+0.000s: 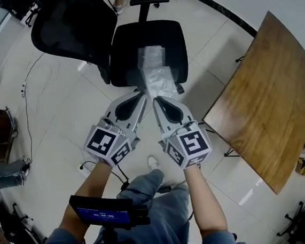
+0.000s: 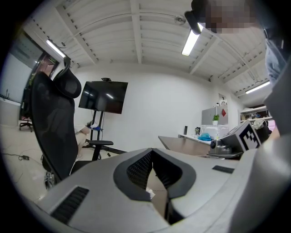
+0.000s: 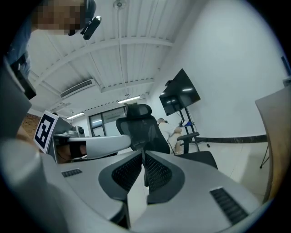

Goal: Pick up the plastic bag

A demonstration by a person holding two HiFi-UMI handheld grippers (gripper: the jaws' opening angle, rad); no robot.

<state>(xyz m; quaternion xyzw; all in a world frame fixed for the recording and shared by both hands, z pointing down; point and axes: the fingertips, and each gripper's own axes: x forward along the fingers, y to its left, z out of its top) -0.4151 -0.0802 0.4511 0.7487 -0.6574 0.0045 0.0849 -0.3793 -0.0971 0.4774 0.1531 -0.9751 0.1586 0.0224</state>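
The plastic bag (image 1: 156, 73) lies on the black seat of the office chair (image 1: 125, 57). It is a clear, crinkled strip that runs from the middle of the seat over the near edge. Its near end comes down to where my two grippers meet, just in front of the chair.

The left gripper (image 1: 141, 96) reaches in from the left. In the left gripper view its jaws are drawn nearly together, with a small pale bit of film caught low between the ribbed pads (image 2: 138, 170), so I read it as clamped on the bag's edge.

The right gripper (image 1: 157, 99) comes in from the right, its tip just beside the left one. In the right gripper view its jaws stand closed to a narrow slit with a thin grey sliver between the pads (image 3: 157, 175). That matches the head view, where the bag's end sits at that tip, so I take it as pinching the bag too.

Both marker cubes face up toward me, near my forearms.

A second black chair back (image 1: 73, 24) stands at the far left, touching or overlapping the first chair. A wooden table (image 1: 271, 102) fills the right side, well apart from the chair. Everything stands on a pale tiled floor (image 1: 59, 101). A dark wall screen (image 2: 103, 96) on a stand shows far off in the left gripper view.
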